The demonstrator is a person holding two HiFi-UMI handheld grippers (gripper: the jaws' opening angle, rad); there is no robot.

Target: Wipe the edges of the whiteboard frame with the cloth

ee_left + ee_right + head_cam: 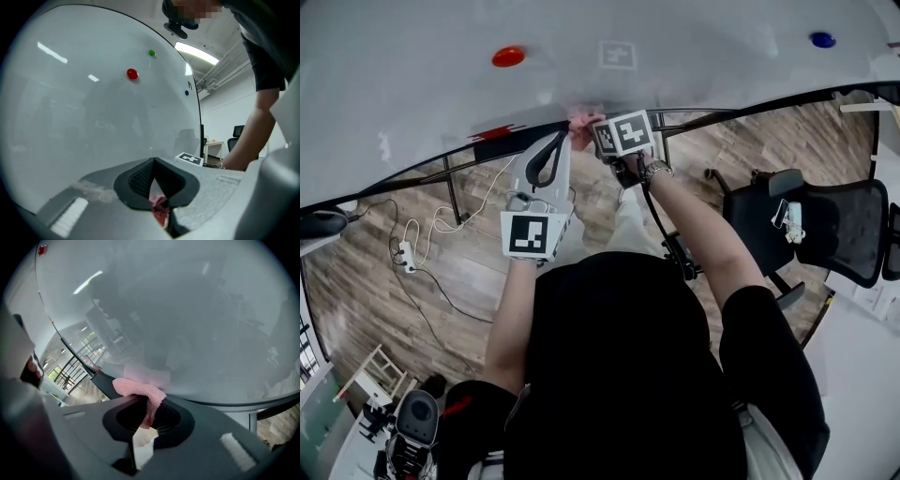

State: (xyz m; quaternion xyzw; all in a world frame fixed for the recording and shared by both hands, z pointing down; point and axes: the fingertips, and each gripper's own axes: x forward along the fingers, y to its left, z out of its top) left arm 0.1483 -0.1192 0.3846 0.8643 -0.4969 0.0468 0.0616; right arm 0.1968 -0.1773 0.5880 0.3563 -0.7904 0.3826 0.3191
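The whiteboard (675,56) fills the top of the head view, its dark lower frame edge (750,105) curving across. A pink cloth (582,122) sits on that edge. My right gripper (600,131) is shut on it. In the right gripper view the cloth (138,389) hangs out of the jaws of my right gripper (149,414) and presses against the frame (233,403). My left gripper (564,136) is just left of the cloth, tips together. In its own view the left gripper (153,160) is shut, with a pink scrap (159,204) showing in the gap behind the tips.
A red magnet (508,56) and a blue magnet (822,39) stick to the board, and a red object (497,132) lies on the ledge at left. A black office chair (825,225) stands at right. Cables and a power strip (408,255) lie on the wooden floor.
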